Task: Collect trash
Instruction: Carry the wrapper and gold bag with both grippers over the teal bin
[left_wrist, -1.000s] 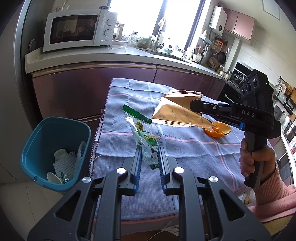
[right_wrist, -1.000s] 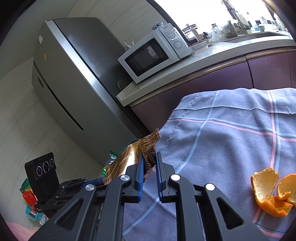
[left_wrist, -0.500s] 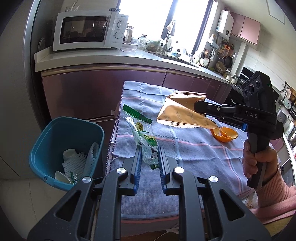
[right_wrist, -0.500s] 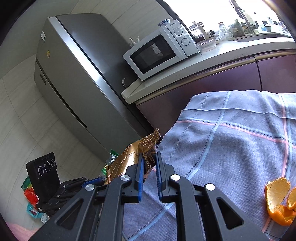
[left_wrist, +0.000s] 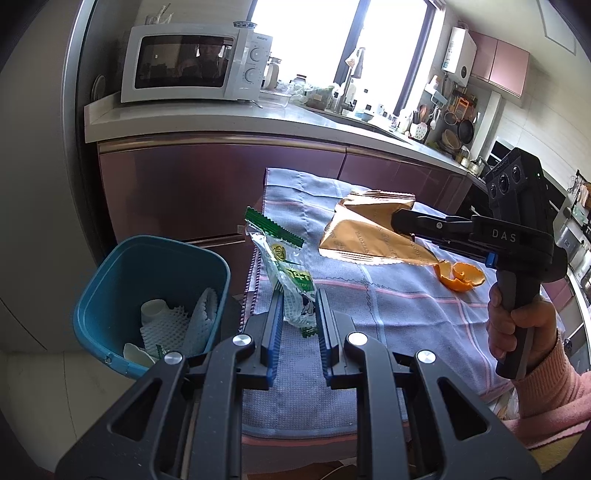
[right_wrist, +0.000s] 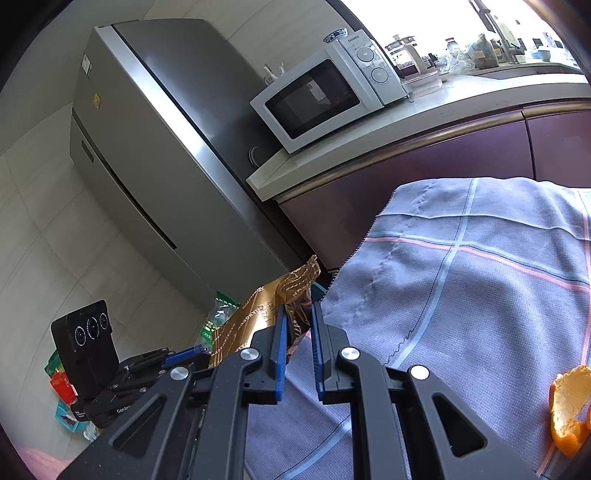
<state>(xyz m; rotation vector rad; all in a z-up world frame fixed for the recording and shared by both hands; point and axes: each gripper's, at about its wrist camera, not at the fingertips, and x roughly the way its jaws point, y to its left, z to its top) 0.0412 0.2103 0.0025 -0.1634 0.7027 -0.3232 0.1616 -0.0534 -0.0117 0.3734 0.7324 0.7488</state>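
Left gripper (left_wrist: 298, 314): clenched on the lower end of a clear-and-green plastic wrapper (left_wrist: 286, 273), held up past the table's left edge, beside the bin.
Right gripper (right_wrist: 297, 325): clamped on one end of a gold foil bag (right_wrist: 258, 317), carried above the cloth near the table's left edge.
Handling: both wrappers look feather-light, limp and crinkly; slick film may slip, so a pinch on a flat sealed edge seems safest.
Orange peel (left_wrist: 460, 277): lies on the cloth toward the table's right side; soft, curled, best nipped at a rim.
Bin (left_wrist: 122, 258): teal, on the floor beside the table's left edge, already holding white foam netting.
Surface: table under a blue checked cloth (left_wrist: 388, 317).
Room: kitchen, with microwave (left_wrist: 192, 62) on counter, tall fridge (right_wrist: 147, 147).
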